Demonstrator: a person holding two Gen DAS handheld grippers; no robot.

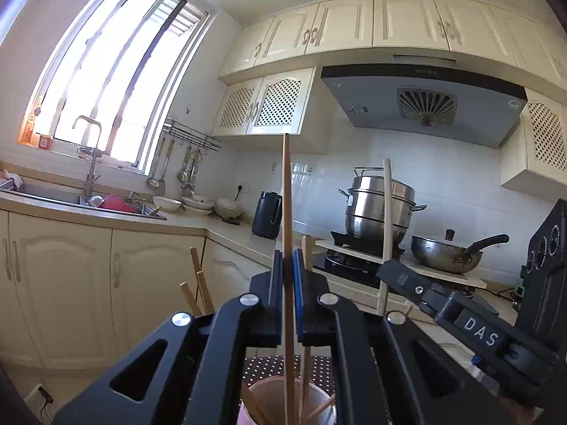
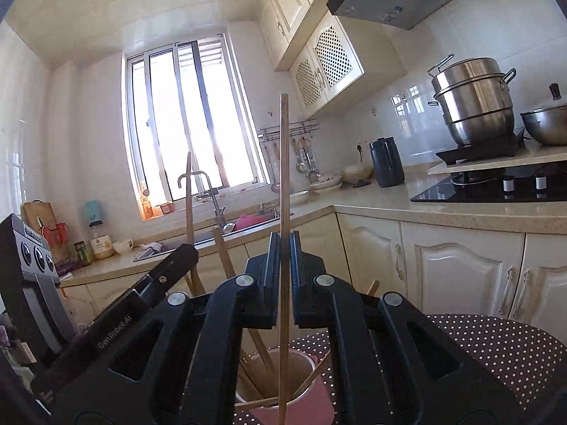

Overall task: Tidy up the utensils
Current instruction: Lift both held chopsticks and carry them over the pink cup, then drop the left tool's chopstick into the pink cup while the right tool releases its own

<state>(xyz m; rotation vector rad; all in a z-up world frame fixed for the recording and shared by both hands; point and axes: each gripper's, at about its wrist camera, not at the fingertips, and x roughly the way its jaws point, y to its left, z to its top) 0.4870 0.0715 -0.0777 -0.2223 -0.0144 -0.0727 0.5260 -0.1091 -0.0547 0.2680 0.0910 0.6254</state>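
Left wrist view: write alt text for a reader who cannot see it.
The left gripper is shut on an upright wooden chopstick above a pink cup holding more chopsticks. The right gripper holds another chopstick beside it, with kitchen counters behind.

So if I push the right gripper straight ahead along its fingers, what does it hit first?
Probably nothing close. The right gripper, shut on an upright chopstick, points over open floor toward the counter by the sink under the window. The lower cabinets there look like first contact, though depth is unclear.

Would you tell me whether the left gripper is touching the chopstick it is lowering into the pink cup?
Touching: the left wrist view shows the left gripper shut on the chopstick.
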